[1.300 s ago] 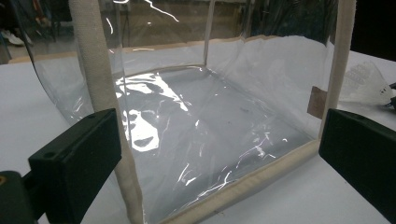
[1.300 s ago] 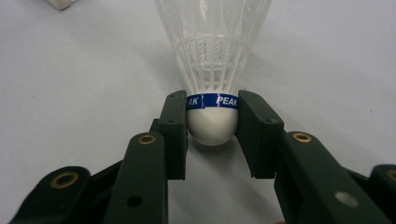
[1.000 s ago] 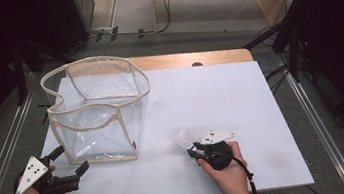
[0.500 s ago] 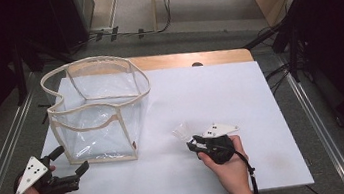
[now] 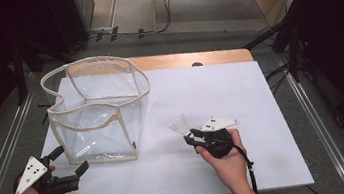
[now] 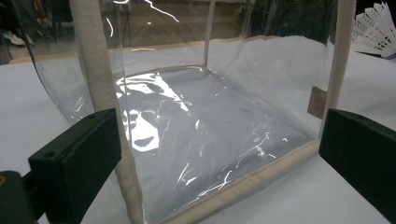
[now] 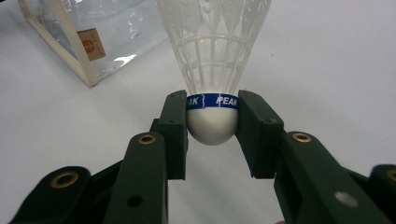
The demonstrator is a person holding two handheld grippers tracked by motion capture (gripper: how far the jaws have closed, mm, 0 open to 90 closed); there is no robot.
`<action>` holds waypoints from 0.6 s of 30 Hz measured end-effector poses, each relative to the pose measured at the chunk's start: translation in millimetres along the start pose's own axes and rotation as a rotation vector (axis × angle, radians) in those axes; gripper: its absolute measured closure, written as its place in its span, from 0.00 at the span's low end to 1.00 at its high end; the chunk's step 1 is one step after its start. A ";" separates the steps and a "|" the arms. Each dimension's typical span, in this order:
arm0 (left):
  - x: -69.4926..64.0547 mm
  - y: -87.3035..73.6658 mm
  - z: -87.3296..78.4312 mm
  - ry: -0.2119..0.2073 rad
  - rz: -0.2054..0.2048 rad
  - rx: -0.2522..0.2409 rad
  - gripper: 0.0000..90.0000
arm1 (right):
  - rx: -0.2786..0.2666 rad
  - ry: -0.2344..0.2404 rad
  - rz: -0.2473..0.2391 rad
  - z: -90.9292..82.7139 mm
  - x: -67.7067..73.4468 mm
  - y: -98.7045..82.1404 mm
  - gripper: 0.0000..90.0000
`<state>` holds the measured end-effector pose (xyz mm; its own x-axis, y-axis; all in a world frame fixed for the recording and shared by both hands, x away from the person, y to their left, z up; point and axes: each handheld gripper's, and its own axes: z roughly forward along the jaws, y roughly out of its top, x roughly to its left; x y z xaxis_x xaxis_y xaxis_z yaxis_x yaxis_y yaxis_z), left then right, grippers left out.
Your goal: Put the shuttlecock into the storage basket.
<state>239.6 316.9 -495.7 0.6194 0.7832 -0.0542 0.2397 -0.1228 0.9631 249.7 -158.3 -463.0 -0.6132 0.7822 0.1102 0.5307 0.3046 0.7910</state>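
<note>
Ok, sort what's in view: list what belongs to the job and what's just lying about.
In the job:
- shuttlecock, clamped at its cork by the right tool
- clear bag, standing open
- left tool, open, facing the bag

Lying about:
- cables on the floor beyond the table
- dark stand legs at the right

A white table [image 5: 240, 93] has a strip of brown wood [image 5: 195, 58] along its far edge; a see-through bag [image 5: 96, 112] stands on its left part.
</note>
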 end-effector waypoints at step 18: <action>0.0 0.0 0.1 0.000 0.000 0.000 0.00 | -0.032 0.013 -0.011 -3.3 -1.8 19.6 0.70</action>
<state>239.6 316.8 -495.8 0.6197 0.7829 -0.0542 0.2394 -0.1229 0.9631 259.3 -155.5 -445.7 -0.6266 0.7717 0.1090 0.5048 0.2953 0.8112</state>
